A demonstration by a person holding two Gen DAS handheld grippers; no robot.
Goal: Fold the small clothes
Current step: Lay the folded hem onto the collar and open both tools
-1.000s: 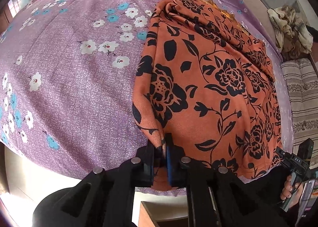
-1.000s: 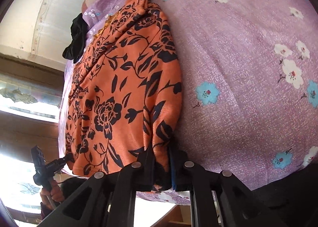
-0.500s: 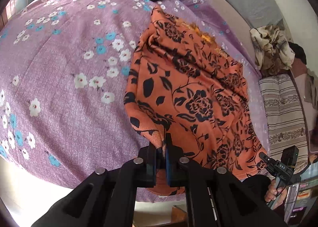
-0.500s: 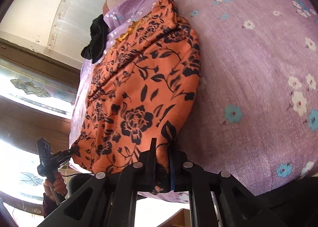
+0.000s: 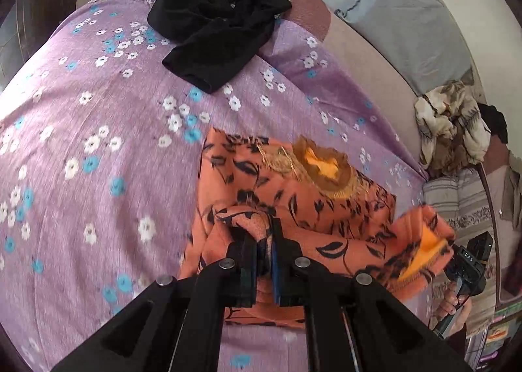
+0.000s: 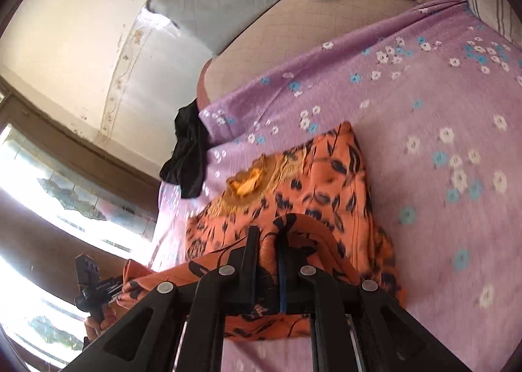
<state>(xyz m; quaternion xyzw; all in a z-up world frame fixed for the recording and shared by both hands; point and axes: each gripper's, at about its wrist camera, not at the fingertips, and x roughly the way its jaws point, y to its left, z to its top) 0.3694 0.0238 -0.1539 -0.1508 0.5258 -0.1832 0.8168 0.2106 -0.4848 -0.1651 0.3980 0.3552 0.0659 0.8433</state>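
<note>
An orange garment with a black flower print point(image 5: 326, 209) lies on the purple flowered bedsheet point(image 5: 98, 143). Its gold-embroidered neckline point(image 5: 326, 170) faces up at the far end. My left gripper point(image 5: 265, 241) is shut on one hem corner, lifted and carried over the garment toward the neckline. My right gripper point(image 6: 266, 241) is shut on the other hem corner of the same garment point(image 6: 310, 183). The right gripper also shows at the right in the left wrist view point(image 5: 453, 251), holding its corner up. The left gripper shows at the lower left in the right wrist view point(image 6: 111, 287).
A crumpled black garment point(image 5: 215, 29) lies on the sheet beyond the orange one; it also shows in the right wrist view point(image 6: 187, 153). A grey pillow point(image 5: 407, 23), a beige patterned cloth point(image 5: 450, 124) and a striped cushion point(image 5: 456, 205) lie at the far right. A window point(image 6: 49, 183) is left.
Both grippers have lifted the hem corners and carried them forward over the garment toward the neckline, doubling it over. The black garment and pillows have come into view.
</note>
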